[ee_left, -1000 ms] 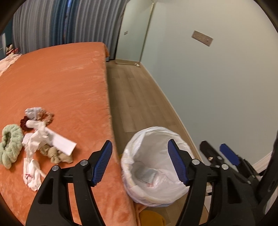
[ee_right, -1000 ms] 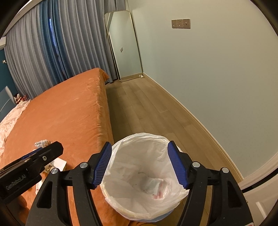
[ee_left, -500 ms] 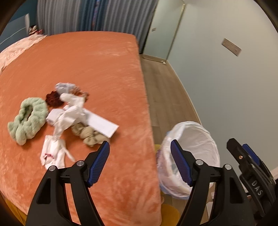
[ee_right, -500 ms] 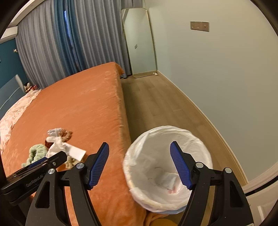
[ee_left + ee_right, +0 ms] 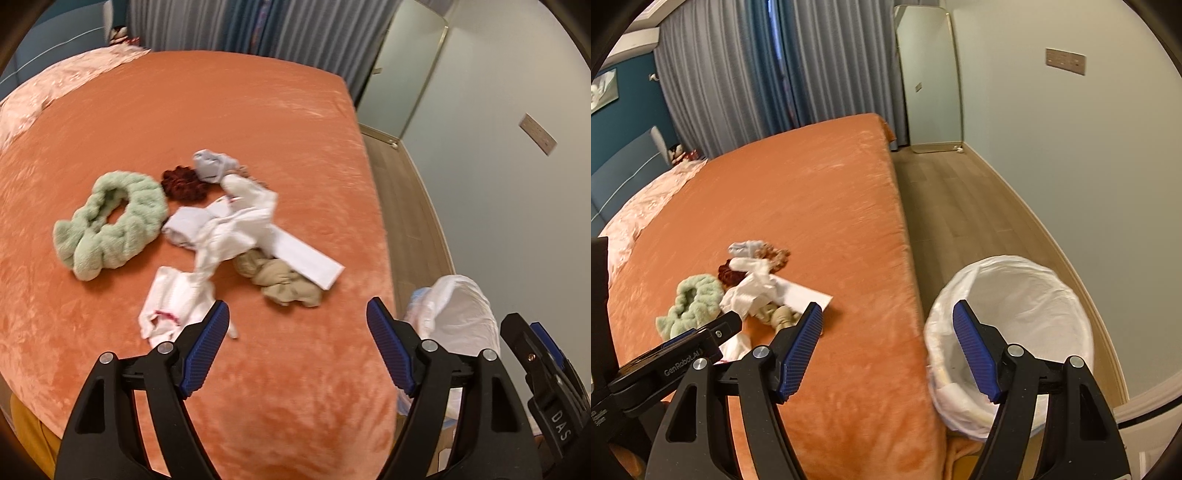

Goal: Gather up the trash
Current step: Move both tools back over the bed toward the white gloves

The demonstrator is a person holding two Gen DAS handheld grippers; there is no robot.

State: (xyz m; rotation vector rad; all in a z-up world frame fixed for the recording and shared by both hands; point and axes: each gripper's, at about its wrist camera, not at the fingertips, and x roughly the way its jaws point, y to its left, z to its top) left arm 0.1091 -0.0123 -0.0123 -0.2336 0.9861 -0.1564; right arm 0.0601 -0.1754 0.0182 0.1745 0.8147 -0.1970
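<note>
A pile of items lies on the orange bed [image 5: 258, 110]: crumpled white tissues [image 5: 236, 225], a flat white paper slip [image 5: 306, 262], a torn white wrapper [image 5: 173, 306], a beige cloth wad [image 5: 284, 284], a green scrunchie [image 5: 110, 221], a dark red scrunchie [image 5: 183, 182] and a pale blue wad [image 5: 212, 166]. The pile also shows in the right wrist view [image 5: 753, 291]. My left gripper [image 5: 297, 347] is open and empty, just short of the pile. My right gripper [image 5: 886, 347] is open and empty, over the bed edge beside the white-lined trash bin [image 5: 1015, 295].
The bin [image 5: 454, 314] stands on the wood floor [image 5: 960, 206] between the bed and the pale wall. A mirror [image 5: 929, 77] leans at the far wall by grey-blue curtains [image 5: 775, 74]. A pink quilt [image 5: 55, 92] covers the bed's far left.
Both grippers have swung left, away from above the bin and toward the bed. The pile has come nearer the middle of the left wrist view. Both stay open and empty.
</note>
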